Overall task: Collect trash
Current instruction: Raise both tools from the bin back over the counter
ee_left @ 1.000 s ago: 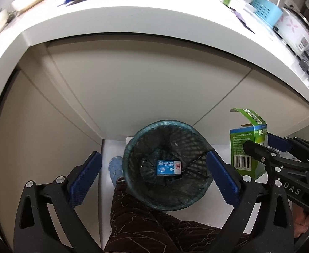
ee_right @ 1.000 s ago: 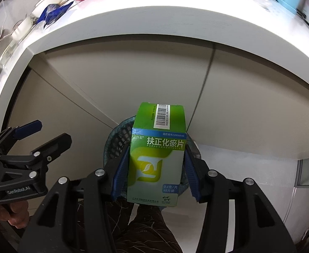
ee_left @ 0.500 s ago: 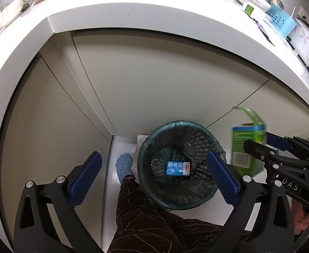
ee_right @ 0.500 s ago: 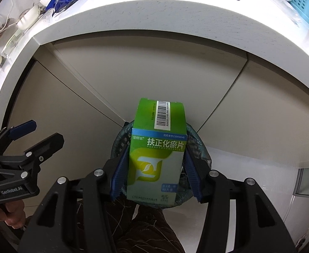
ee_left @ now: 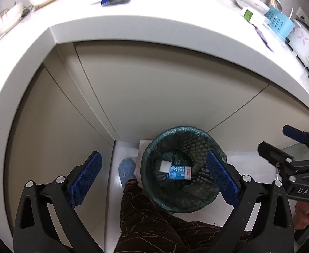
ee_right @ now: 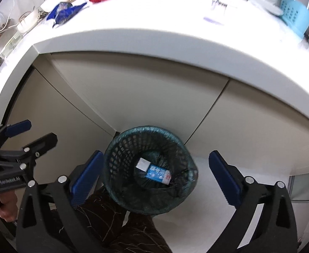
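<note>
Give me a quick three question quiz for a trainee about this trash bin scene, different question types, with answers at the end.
1. True or false: the right tool is holding a box.
2. Which lies in the bin? A) blue carton B) red net C) bowl
3. Fill in: the left tool is ____.

Key: 1. False; both tools are open and empty. 2. A, the blue carton, beside a white-ended box. 3. Open.
</note>
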Tool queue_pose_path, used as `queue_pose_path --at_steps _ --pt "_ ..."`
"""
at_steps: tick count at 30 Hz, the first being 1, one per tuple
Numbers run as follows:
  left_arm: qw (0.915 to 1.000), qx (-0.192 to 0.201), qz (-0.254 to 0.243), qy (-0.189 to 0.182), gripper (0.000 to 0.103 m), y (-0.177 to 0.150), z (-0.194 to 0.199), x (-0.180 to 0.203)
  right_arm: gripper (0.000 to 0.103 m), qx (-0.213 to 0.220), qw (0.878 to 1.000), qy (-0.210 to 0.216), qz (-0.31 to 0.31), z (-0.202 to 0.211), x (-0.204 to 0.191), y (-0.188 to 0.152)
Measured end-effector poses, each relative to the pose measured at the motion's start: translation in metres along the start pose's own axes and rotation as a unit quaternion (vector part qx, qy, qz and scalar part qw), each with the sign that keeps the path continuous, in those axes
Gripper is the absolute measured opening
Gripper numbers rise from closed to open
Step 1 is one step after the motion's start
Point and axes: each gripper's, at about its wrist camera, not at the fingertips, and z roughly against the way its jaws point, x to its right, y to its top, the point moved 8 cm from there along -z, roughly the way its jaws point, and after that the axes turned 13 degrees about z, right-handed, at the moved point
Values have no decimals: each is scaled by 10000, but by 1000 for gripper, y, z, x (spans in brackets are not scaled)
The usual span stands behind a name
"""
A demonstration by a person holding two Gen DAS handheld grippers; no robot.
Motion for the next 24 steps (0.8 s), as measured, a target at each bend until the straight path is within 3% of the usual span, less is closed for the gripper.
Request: queue_pose_path --at_steps 7,12,24 --pt "9997 246 -51 50 97 15 25 0 95 189 9996 -223 -39 31 18 12" --pt "9992 357 164 -113 97 32 49 -3 95 304 9989 -328 -108 50 28 28" --pt "9967 672 436 -113 96 83 106 2 95 855 9945 -452 -409 114 50 70"
